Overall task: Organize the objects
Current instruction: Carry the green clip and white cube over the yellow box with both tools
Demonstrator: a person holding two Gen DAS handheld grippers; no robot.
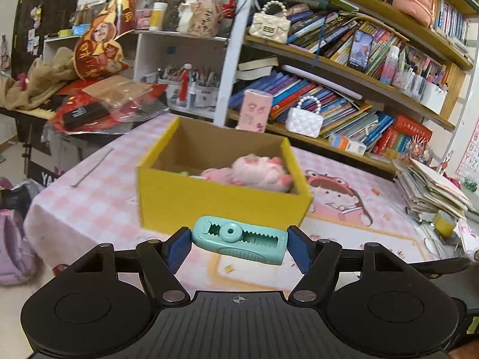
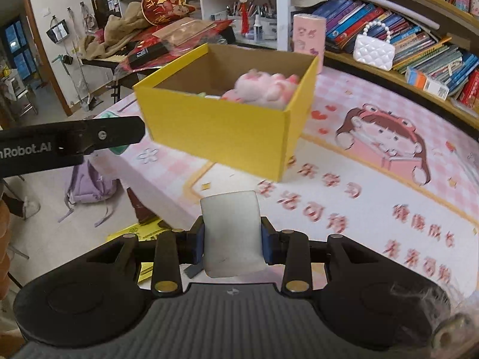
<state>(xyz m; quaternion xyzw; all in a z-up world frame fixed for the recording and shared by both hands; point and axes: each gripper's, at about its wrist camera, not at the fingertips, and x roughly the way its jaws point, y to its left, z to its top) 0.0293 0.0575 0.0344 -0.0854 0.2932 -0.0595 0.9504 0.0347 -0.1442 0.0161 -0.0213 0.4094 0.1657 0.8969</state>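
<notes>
Left wrist view. Our left gripper point(image 1: 239, 244) clamps a teal plastic crocodile-shaped tool with toothed jaws point(image 1: 239, 240) crosswise between its blue pads point(image 1: 178, 249), one pad at each end. Beyond it, an open yellow cardboard box point(image 1: 221, 200) stands on a table covered with a pink checked cartoon-print cloth point(image 1: 344, 224). Inside the box, toward its right side, lies a pink and white plush toy point(image 1: 260, 172). Behind the table, wooden shelves packed with books point(image 1: 344, 101) hold a white quilted handbag with a pearl handle point(image 1: 304, 119); a pink printed carton point(image 1: 254, 110) stands just behind the box.

Right wrist view. Our right gripper point(image 2: 233, 243) is closed on a pale grey rounded rectangular block point(image 2: 232, 230), held upright between the pads, its top rising above them. The yellow box point(image 2: 221, 134) sits ahead on the cloth point(image 2: 359, 209), the plush point(image 2: 263, 88) visible inside. The other gripper's black arm point(image 2: 74, 140) reaches in from the left, near the box's left corner. A lilac backpack point(image 2: 89, 179) lies on the floor beside the table.
</notes>
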